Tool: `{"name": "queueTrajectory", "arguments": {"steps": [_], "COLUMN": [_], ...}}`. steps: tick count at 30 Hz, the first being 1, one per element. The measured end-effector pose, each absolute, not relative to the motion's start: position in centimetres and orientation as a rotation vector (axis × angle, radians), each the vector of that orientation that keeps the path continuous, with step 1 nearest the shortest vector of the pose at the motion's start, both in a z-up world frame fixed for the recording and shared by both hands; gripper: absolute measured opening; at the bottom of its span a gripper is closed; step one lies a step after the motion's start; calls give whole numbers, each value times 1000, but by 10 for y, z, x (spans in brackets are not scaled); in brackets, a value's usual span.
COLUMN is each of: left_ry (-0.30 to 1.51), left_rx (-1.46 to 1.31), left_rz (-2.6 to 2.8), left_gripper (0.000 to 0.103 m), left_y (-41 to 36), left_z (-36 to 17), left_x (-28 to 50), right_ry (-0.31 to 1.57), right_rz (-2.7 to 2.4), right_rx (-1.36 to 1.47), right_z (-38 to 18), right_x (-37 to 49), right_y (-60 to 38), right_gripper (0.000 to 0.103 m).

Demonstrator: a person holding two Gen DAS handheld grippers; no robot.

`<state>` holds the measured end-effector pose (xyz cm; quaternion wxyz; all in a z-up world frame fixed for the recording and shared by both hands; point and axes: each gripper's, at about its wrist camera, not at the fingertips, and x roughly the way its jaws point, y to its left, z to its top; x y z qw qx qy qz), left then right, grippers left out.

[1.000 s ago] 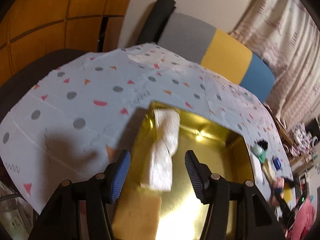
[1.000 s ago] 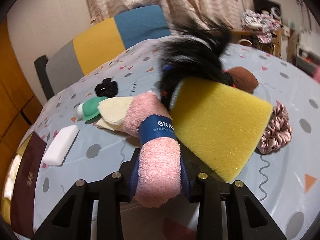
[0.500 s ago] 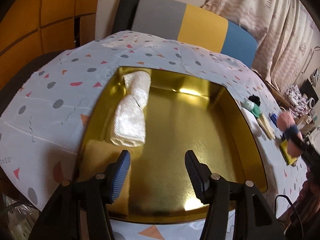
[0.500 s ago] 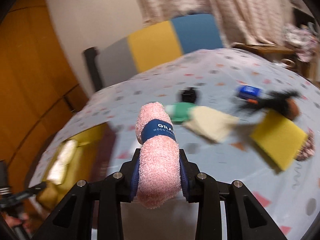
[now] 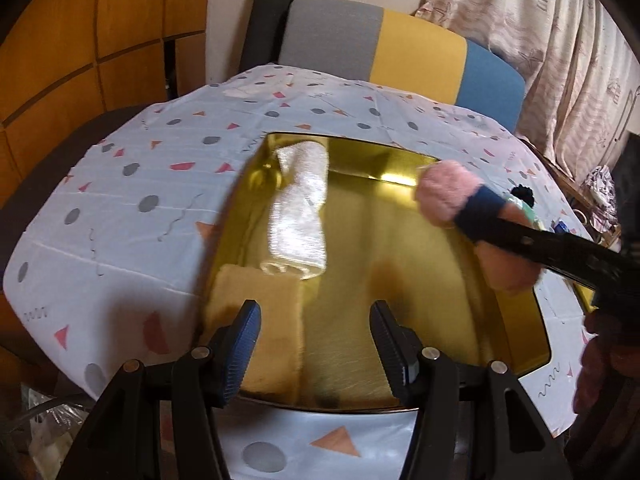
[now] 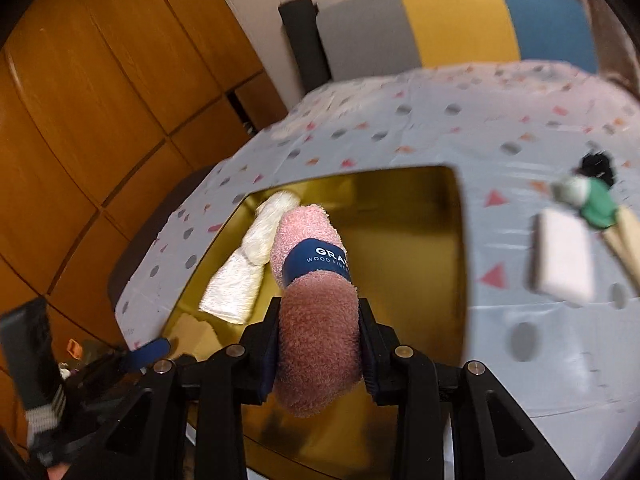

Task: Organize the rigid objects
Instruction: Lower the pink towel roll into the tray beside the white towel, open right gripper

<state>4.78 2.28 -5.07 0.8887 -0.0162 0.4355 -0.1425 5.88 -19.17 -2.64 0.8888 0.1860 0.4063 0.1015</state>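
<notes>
A gold tray (image 5: 400, 280) lies on the patterned tablecloth; it also shows in the right wrist view (image 6: 420, 240). A rolled white towel (image 5: 298, 216) (image 6: 248, 264) lies along its left side, with a yellow sponge (image 5: 260, 320) at its near left corner. My right gripper (image 6: 320, 344) is shut on a rolled pink towel with a blue band (image 6: 316, 280), held above the tray; the pink towel also shows in the left wrist view (image 5: 460, 208). My left gripper (image 5: 314, 340) is open and empty, hovering over the tray's near edge.
To the right of the tray lie a white block (image 6: 564, 256), a green and white item (image 6: 592, 200), a black hair tie (image 6: 598, 162) and a cream piece (image 6: 628, 236). A grey, yellow and blue chair back (image 5: 400, 48) stands behind the table. Wooden panels (image 6: 100, 100) are at the left.
My right gripper has carried the pink towel leftward from the pile of items to above the gold tray. My left gripper has pulled back toward the tray's near edge.
</notes>
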Motion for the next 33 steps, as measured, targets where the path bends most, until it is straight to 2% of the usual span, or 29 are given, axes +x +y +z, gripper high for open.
{"name": "queueTrajectory", "arguments": {"steps": [6,10,15,19,21,33], "left_ry": [907,902,905,911,917,916], "left_rx": [-68,-102,-119,-131,-129,-92], "left_rz": [-255,-232,-236,-270,-283,-374], "left_gripper": [57,57,57,57,57,57], "left_y": [44,55,56,50,46,11], "left_z": [-48,-45,-45,-47,-48,-44], "left_x": [47,49,49,47,46,31], "right_ry": [917,944,940,869,839,762], "right_rz": [171,165,271,296,289,134], "right_rx": [437,469,433,315,270,197], "right_z": [-45,-57,-53,-34,-26,-11], "right_x": [97,116,113,88,73,7], "right_y": [-173,-163,-143,-139,-142,-193], "right_gripper": [36,40,67,71,77,79]}}
